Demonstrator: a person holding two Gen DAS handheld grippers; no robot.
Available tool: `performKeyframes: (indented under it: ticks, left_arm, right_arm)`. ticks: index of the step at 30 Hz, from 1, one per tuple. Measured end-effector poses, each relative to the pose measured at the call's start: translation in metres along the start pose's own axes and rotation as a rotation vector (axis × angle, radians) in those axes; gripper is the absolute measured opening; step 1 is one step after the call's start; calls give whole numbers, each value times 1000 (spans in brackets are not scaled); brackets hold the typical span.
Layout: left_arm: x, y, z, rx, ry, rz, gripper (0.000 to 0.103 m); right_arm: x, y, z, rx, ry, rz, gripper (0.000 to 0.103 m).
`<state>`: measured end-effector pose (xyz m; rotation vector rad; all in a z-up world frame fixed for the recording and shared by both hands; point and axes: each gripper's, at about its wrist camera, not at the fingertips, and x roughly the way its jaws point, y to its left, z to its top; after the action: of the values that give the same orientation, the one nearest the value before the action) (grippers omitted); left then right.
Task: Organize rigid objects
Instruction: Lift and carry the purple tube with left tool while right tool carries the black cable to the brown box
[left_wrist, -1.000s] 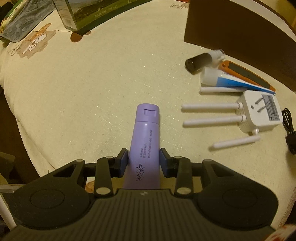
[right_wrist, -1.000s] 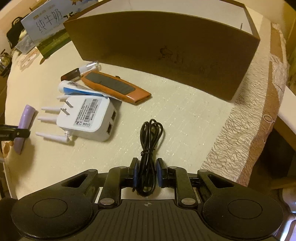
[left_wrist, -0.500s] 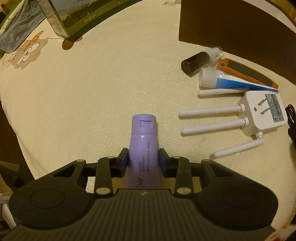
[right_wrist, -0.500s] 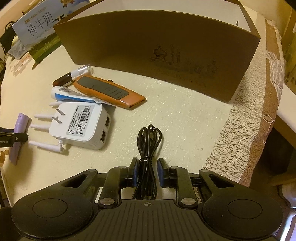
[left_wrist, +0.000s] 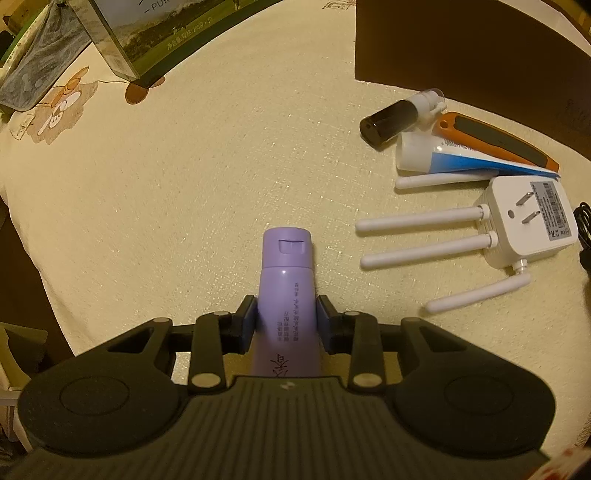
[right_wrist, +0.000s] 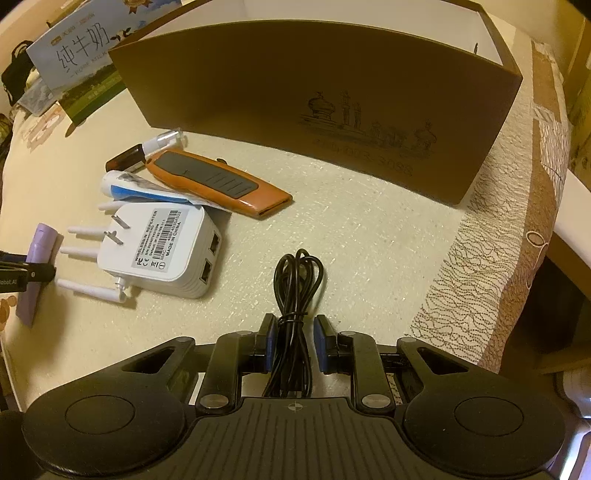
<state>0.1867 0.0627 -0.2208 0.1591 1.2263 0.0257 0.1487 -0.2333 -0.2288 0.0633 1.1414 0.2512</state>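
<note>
A purple tube (left_wrist: 286, 258) points cap-first away from me, and my left gripper (left_wrist: 286, 317) is shut on its body, both pads pressed to its sides. The right wrist view shows the same tube (right_wrist: 44, 240) at the far left. My right gripper (right_wrist: 294, 332) is shut on a tied bundle of black cable (right_wrist: 299, 269), whose loop sticks out ahead of the pads. A white plug-in repeater (right_wrist: 166, 247) with several antennas lies between the two grippers.
An orange utility knife (right_wrist: 218, 184), a blue-and-white tube (right_wrist: 133, 186) and a small dark bottle (right_wrist: 127, 158) lie beside the repeater. Behind them stands an open brown box (right_wrist: 314, 92). A milk carton (left_wrist: 147, 37) is at the far left. The table edge (right_wrist: 480, 277) drops off on the right.
Both grips have held. The right wrist view has shifted slightly, so the box looks nearer and the repeater has slid down and left. The left wrist view barely differs.
</note>
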Motion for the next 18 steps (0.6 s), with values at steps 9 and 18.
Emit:
performKeyframes:
  ticks: [9,18]
  left_arm:
    - [-1,-1,0,1,-4,5,29]
    - [-10,-2,0,3,-16,3,29]
  right_arm:
    - [-1,0,0,2,-1,0,17]
    - [-7,-6,-2,36,-6,15,11]
